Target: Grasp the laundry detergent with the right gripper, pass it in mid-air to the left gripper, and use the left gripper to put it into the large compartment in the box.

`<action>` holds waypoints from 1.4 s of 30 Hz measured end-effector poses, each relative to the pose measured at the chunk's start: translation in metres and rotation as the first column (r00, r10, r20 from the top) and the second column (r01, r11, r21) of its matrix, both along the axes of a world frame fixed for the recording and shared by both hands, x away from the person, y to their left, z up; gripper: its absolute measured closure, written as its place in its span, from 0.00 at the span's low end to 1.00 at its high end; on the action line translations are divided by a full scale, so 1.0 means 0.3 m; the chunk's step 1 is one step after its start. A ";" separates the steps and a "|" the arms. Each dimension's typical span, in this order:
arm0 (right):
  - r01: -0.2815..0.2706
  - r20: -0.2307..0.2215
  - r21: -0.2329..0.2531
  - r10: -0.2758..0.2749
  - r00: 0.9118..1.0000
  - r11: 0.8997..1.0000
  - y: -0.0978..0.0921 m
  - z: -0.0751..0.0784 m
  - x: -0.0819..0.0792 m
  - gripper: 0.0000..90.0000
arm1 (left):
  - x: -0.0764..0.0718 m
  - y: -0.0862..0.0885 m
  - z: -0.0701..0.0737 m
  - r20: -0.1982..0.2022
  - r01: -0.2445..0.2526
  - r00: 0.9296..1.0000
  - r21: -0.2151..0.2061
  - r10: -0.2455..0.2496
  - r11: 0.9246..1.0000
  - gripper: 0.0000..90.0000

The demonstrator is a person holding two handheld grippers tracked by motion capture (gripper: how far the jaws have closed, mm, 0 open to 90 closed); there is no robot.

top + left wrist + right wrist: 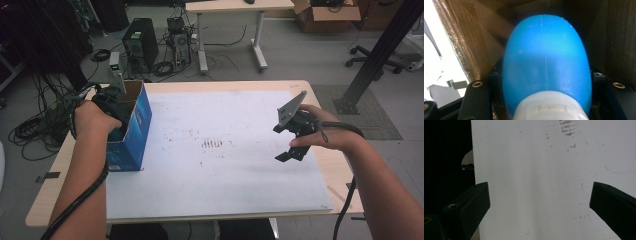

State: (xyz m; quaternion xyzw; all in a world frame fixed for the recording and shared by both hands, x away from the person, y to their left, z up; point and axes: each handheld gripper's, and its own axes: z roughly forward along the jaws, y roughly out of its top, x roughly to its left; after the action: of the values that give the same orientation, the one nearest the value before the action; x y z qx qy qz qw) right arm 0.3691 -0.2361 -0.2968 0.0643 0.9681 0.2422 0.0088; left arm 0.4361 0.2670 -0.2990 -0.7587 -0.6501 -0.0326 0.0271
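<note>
At the left, the left gripper (111,102) is reaching into the blue cardboard box (131,131), its fingers closing on a smooth, egg-shaped blue bottle (546,70) inside, probably for packing. At the right, the right gripper (286,152) is hovering over the white desk (225,185), fingers wide open, holding nothing.

White mat (225,165) on table (330,165); computer tower (140,42) on floor.

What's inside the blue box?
The left gripper reaches into the box, its jaws around a blue rounded thing with a white end. The box floor under it is hidden.
</note>
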 end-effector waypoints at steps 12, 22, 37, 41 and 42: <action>0.002 0.004 0.010 -0.003 1.000 1.000 -0.009 -0.001 0.001 0.03 | -0.004 -0.014 0.018 0.013 -0.002 1.000 0.011 0.002 1.000 0.37; 0.005 0.013 0.024 -0.006 1.000 1.000 -0.023 0.012 -0.003 0.03 | -0.012 -0.020 0.059 0.017 -0.008 1.000 0.018 0.008 1.000 0.34; 0.002 0.023 0.022 -0.002 1.000 1.000 -0.028 0.021 -0.008 0.03 | -0.032 -0.029 0.138 0.035 -0.012 0.999 0.019 0.012 1.000 0.31; 0.000 0.025 0.026 0.000 1.000 1.000 -0.028 0.022 -0.011 0.03 | -0.039 -0.032 0.165 0.041 -0.010 0.999 0.027 0.009 1.000 0.28; 0.001 0.025 0.028 -0.002 1.000 1.000 -0.028 0.022 -0.012 0.03 | -0.041 -0.034 0.171 0.045 -0.007 0.999 0.028 0.006 1.000 0.28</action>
State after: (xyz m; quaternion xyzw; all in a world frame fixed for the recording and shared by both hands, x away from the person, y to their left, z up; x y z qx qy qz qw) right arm 0.3656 -0.2444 -0.2901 0.0620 0.9644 0.2564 0.0204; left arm 0.4238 0.2569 -0.2477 -0.7551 -0.6526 -0.0585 0.0233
